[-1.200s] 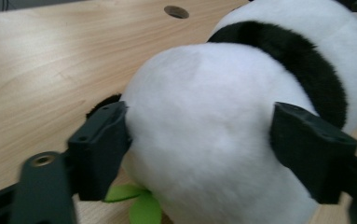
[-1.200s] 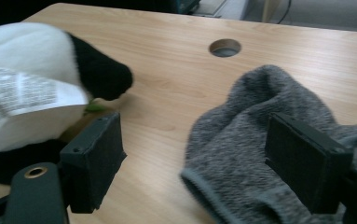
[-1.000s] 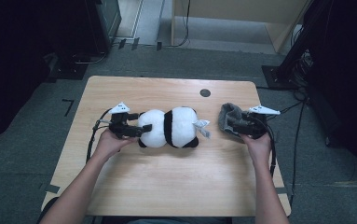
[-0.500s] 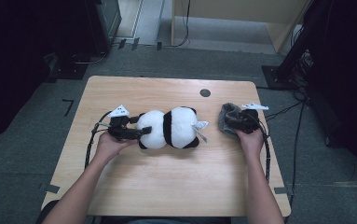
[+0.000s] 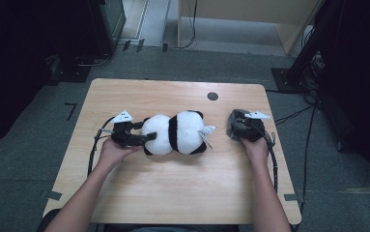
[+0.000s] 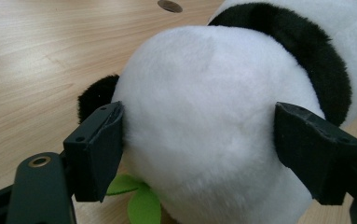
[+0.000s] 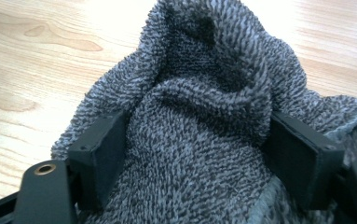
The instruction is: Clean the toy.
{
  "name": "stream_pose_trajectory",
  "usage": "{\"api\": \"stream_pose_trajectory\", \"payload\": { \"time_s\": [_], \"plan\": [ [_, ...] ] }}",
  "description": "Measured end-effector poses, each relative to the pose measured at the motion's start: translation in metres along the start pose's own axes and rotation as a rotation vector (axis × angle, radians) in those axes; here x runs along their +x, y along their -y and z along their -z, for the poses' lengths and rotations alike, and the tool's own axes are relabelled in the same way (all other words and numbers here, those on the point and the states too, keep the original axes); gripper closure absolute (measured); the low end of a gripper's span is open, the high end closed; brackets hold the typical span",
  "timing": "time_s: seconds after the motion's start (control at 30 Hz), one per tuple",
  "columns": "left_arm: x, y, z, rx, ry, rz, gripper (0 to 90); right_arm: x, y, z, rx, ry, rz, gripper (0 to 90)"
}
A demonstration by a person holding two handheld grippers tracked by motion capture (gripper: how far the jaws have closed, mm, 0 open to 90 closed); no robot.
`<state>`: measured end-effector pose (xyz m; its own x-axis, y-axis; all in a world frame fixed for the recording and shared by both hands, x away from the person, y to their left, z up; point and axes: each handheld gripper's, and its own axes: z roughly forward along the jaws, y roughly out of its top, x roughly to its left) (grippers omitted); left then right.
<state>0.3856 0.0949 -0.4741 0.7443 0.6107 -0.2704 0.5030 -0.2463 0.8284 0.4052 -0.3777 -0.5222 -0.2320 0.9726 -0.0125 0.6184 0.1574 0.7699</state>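
A black-and-white panda plush [image 5: 177,133] lies on its side in the middle of the wooden table [image 5: 173,193]. My left gripper [image 5: 148,137] reaches in from the left. Its jaws have just been closing, and both pads [image 6: 97,154] now press into the plush's white rounded end [image 6: 204,116]. A green felt leaf [image 6: 139,200] pokes out beneath it. A crumpled grey knitted cloth [image 5: 234,121] sits at the table's right. My right gripper [image 5: 235,129] is shut on the grey cloth [image 7: 204,116], with folds bunched between its pads [image 7: 101,158].
A round dark hole [image 5: 212,95] lies in the tabletop behind the plush. A white tag [image 5: 206,130] sticks out of the panda toward the cloth. Cables trail from both grippers along the table's sides. Dark equipment and a wooden cabinet stand on the floor beyond.
My right hand has sunk and shifted slightly, bringing the gripper down with the grey cloth. The left gripper's jaws have drawn in on the panda; that hand stayed in place.
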Motion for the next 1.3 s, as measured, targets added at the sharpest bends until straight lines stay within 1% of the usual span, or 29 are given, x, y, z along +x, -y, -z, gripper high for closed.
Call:
{"api": "stream_pose_trajectory", "payload": {
  "time_s": [0.07, 0.1, 0.2, 0.23, 0.33, 0.4, 0.43, 0.47, 0.53, 0.6, 0.63, 0.7, 0.73, 0.8, 0.87, 1.0, 1.07, 1.13, 1.17, 1.23, 1.3],
  "plan": [
    [0.0, 0.0, 0.0, 0.001, -0.001, -0.001, 18.7, 0.001, -0.001, 0.0, 0.011, 0.006, -0.021, 23.4],
    [0.0, 0.0, 0.0, 0.0, -0.001, 0.0, 18.7, 0.001, -0.002, 0.0, 0.017, 0.006, -0.012, 23.4],
    [0.001, 0.0, 0.0, 0.003, 0.003, 0.003, 18.7, 0.001, -0.003, 0.001, 0.028, 0.004, -0.014, 22.5],
    [0.001, 0.0, 0.0, 0.003, 0.004, 0.004, 18.6, 0.001, -0.003, 0.002, 0.031, 0.004, -0.027, 21.9],
    [0.001, 0.0, 0.0, 0.004, 0.004, 0.005, 18.6, 0.003, -0.003, 0.001, 0.033, 0.027, -0.036, 22.3],
    [0.001, 0.001, 0.001, 0.009, 0.008, 0.007, 18.8, 0.004, -0.004, 0.002, 0.039, 0.03, -0.031, 28.1],
    [0.001, 0.001, 0.001, 0.011, 0.011, 0.008, 19.0, 0.003, -0.004, 0.004, 0.044, 0.035, -0.033, 35.0],
    [0.001, 0.001, 0.001, 0.012, 0.011, 0.006, 19.1, 0.003, -0.003, 0.006, 0.045, 0.04, -0.025, 41.4],
    [0.001, 0.001, 0.001, 0.013, 0.011, 0.006, 19.1, 0.003, -0.002, 0.008, 0.044, 0.04, -0.018, 48.1],
    [0.001, 0.001, 0.001, 0.012, 0.011, 0.006, 19.0, 0.004, -0.002, 0.01, 0.051, 0.048, -0.008, 56.4],
    [0.001, 0.001, 0.001, 0.01, 0.011, 0.006, 19.0, 0.004, -0.002, 0.011, 0.056, 0.051, -0.001, 62.0],
    [0.001, 0.002, 0.001, 0.011, 0.011, 0.008, 19.0, 0.005, -0.003, 0.012, 0.07, 0.055, 0.011, 67.9],
    [0.0, 0.003, 0.001, 0.011, 0.013, 0.014, 19.1, 0.005, -0.004, 0.013, 0.075, 0.056, 0.014, 69.4],
    [-0.001, 0.004, 0.001, 0.012, 0.017, 0.013, 20.6, 0.005, -0.007, 0.014, 0.09, 0.053, -0.002, 71.2],
    [-0.003, 0.004, 0.001, 0.022, 0.013, 0.006, 23.2, 0.005, -0.01, 0.017, 0.092, 0.044, -0.005, 72.5],
    [-0.002, 0.005, 0.002, 0.019, 0.019, 0.016, 28.4, 0.001, -0.017, 0.024, 0.076, -0.035, -0.079, 72.8],
    [-0.002, 0.006, 0.002, 0.013, 0.02, 0.012, 30.6, 0.002, -0.02, 0.03, 0.067, -0.052, -0.079, 72.8],
    [-0.001, 0.007, 0.002, 0.008, 0.02, 0.009, 30.8, 0.003, -0.024, 0.036, 0.055, -0.065, -0.077, 72.8],
    [-0.001, 0.008, 0.002, 0.007, 0.019, 0.009, 30.7, 0.004, -0.026, 0.039, 0.048, -0.08, -0.087, 72.7],
    [-0.001, 0.008, 0.002, 0.005, 0.013, 0.014, 28.7, 0.006, -0.029, 0.044, 0.049, -0.105, -0.099, 72.7],
    [0.0, 0.009, 0.001, -0.004, 0.015, 0.024, 26.6, 0.009, -0.033, 0.049, 0.048, -0.117, -0.087, 72.7]
  ]
}}
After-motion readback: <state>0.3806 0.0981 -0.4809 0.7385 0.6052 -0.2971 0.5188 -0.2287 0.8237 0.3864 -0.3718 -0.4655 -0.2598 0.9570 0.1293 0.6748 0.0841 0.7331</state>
